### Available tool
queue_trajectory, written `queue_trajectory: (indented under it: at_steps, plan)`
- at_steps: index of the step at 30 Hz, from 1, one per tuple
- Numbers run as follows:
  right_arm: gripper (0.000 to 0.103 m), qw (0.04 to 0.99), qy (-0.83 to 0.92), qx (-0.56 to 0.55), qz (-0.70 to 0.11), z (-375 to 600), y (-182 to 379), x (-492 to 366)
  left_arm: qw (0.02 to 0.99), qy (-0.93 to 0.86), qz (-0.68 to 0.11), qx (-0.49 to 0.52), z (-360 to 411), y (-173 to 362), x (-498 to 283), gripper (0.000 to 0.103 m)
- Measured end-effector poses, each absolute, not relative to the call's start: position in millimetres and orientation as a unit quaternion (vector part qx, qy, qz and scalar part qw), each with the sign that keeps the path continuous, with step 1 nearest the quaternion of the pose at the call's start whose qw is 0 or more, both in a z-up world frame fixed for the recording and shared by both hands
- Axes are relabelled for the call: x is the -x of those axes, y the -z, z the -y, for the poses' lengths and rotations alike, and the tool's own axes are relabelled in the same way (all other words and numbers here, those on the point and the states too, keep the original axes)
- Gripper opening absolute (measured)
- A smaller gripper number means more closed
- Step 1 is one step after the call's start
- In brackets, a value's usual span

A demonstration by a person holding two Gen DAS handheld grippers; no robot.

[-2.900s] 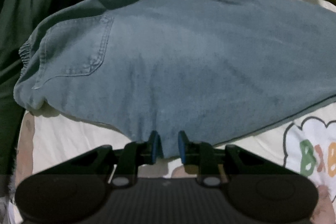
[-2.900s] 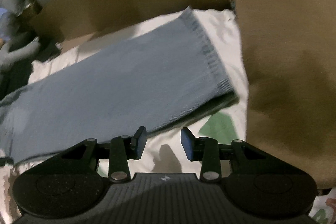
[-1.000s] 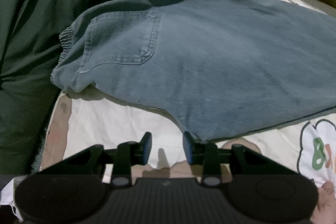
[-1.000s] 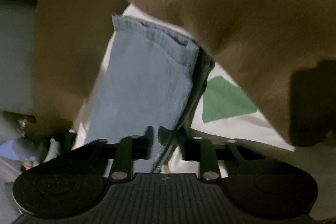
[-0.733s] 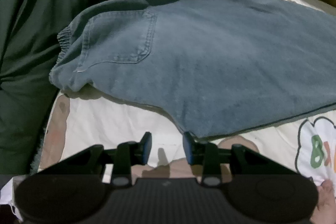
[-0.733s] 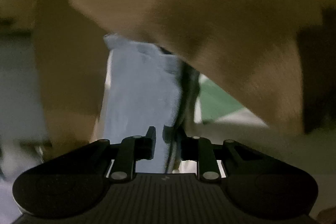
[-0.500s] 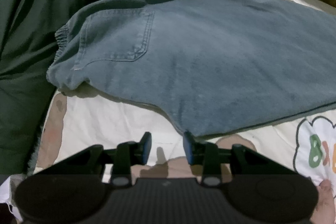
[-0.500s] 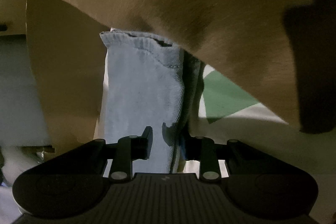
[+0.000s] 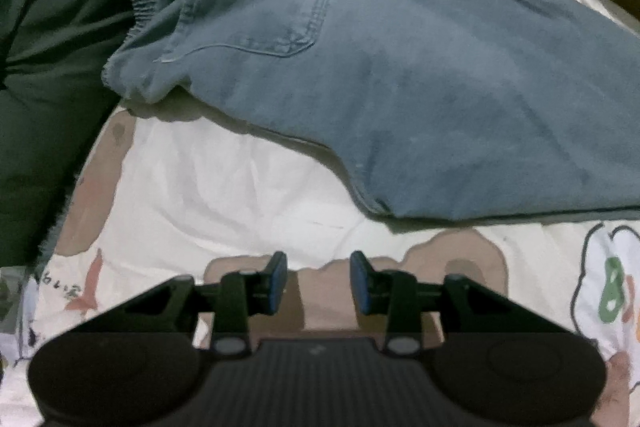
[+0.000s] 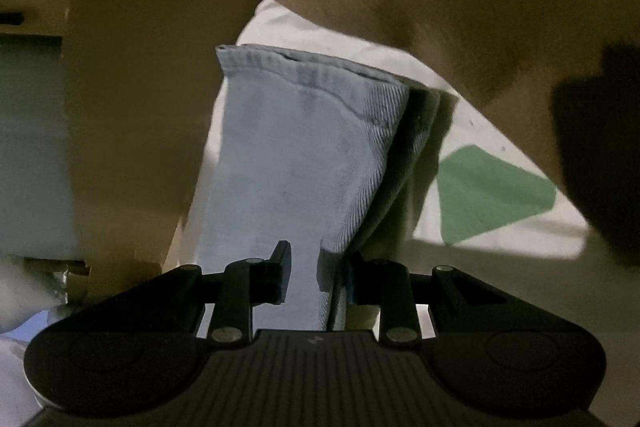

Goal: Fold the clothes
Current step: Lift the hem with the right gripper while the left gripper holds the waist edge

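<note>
Right gripper (image 10: 316,277), jaws part-open and just widened, straddles the jeans (image 10: 296,163) leg edge running toward twelve o'clock; left gripper (image 9: 318,281) hangs empty. Next: clamp, then carry hem toward waistband.

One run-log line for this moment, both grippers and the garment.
left gripper: open, empty | right gripper: open around leg edge | folded blue denim jeans: flat on white printed sheet

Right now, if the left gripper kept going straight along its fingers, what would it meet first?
Probably the white printed bedsheet: the left gripper stands open and empty over it. The jeans begin just beyond the fingertips, so depth leaves some doubt.
</note>
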State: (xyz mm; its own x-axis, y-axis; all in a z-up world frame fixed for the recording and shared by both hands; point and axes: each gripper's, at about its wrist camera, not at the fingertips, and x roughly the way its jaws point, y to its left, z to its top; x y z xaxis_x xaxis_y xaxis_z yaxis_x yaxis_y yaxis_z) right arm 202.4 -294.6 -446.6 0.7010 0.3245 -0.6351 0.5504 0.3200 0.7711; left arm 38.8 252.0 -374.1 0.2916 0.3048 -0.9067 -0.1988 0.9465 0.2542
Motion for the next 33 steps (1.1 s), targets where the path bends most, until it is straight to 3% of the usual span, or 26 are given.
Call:
queue_trajectory:
  at_steps: [14,18,21,23,25,33]
  plan:
    - [0.03,0.737,0.096,-0.564,-0.359,338.3,444.6,-179.4,0.808,-0.161,-0.562,-0.069,-244.8,368.3,-45.9,0.038]
    - [0.025,0.742,0.105,-0.553,-0.364,336.0,448.0,-179.6,0.815,-0.159,-0.554,-0.061,-247.9,364.8,-50.7,0.038]
    - [0.025,0.743,0.103,-0.55,-0.367,336.3,447.0,-180.3,0.821,-0.158,-0.549,-0.022,-258.5,357.6,-56.9,0.041]
    - [0.012,0.746,0.098,-0.546,-0.369,337.3,445.6,-180.6,0.824,-0.157,-0.544,-0.005,-263.2,353.8,-59.8,0.044]
    - [0.008,0.752,0.092,-0.537,-0.371,337.5,442.7,-180.9,0.826,-0.162,-0.54,0.014,-268.0,351.9,-61.8,0.047]
    - [0.006,0.761,0.067,-0.528,-0.37,338.8,422.7,-180.9,0.814,-0.17,-0.539,0.136,-288.6,362.1,-63.1,0.051]
